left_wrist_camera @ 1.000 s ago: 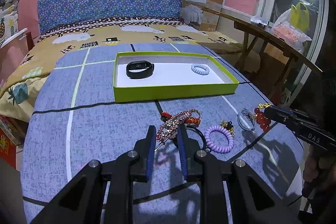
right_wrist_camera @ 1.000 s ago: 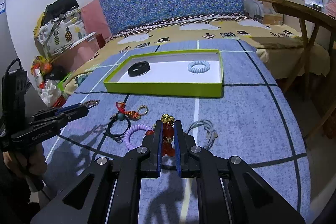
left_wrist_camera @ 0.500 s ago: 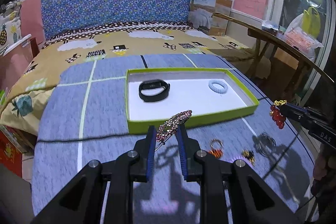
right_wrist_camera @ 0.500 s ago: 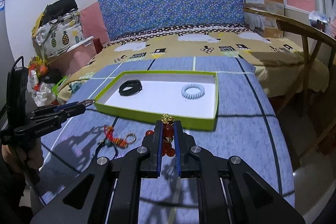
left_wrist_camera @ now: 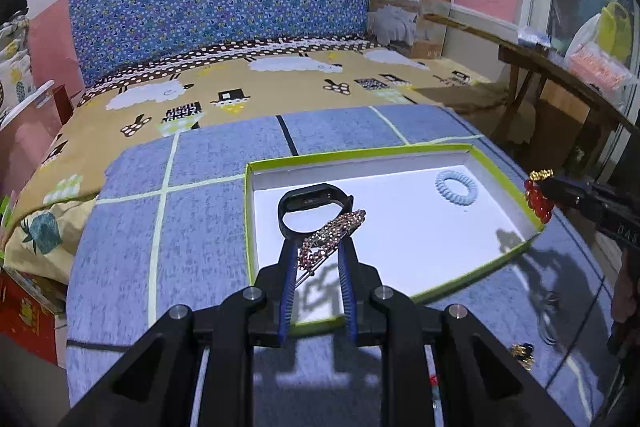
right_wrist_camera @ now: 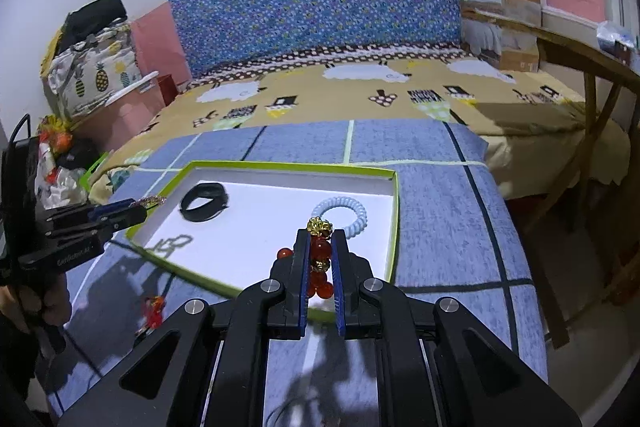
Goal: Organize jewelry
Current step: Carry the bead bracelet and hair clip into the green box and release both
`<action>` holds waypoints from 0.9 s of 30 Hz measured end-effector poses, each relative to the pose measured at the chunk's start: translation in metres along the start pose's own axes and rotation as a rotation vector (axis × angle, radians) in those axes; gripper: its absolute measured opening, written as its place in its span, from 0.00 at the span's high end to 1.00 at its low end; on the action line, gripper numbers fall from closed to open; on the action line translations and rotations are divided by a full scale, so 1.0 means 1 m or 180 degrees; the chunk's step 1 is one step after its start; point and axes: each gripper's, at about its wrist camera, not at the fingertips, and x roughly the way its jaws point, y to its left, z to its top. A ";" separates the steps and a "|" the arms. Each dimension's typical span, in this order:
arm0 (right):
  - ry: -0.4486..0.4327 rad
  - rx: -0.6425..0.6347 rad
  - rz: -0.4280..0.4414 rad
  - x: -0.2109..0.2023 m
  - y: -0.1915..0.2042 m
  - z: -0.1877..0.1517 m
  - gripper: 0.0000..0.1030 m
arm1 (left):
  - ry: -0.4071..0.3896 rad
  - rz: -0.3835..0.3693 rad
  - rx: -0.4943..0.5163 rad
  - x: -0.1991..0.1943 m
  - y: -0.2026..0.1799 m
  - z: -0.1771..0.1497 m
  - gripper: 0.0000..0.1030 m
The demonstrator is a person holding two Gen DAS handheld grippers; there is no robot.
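Observation:
A green-rimmed white tray (left_wrist_camera: pixel 496 261) (right_wrist_camera: pixel 394 211) sits on the blue cloth. In it lie a black band (left_wrist_camera: pixel 312 205) (right_wrist_camera: pixel 204 203) and a pale blue coil hair tie (left_wrist_camera: pixel 456 187) (right_wrist_camera: pixel 344 215). My left gripper (left_wrist_camera: pixel 318 247) is shut on a rhinestone hair clip (left_wrist_camera: pixel 332 233) and holds it above the tray's near left part; it also shows in the right wrist view (right_wrist_camera: pixel 120 213). My right gripper (right_wrist_camera: pixel 320 243) is shut on a red bead bracelet (right_wrist_camera: pixel 320 255) with gold beads, above the tray's near right edge; the bracelet shows in the left wrist view (left_wrist_camera: pixel 538 195).
A red and gold charm (right_wrist_camera: pixel 154 309), a small gold and black piece (left_wrist_camera: pixel 522 351) and a thin wire piece (left_wrist_camera: pixel 550 319) lie on the cloth in front of the tray. A wooden table (right_wrist_camera: pixel 580 43) stands at the right. The bed lies behind.
Both grippers have moved forward from the loose jewelry pile to above the tray, each carrying its piece. The tray now fills the near view.

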 end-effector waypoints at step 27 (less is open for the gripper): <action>0.0391 0.0010 -0.0097 0.042 -0.012 -0.008 0.79 | 0.0241 0.0033 -0.0063 0.024 0.001 -0.006 0.70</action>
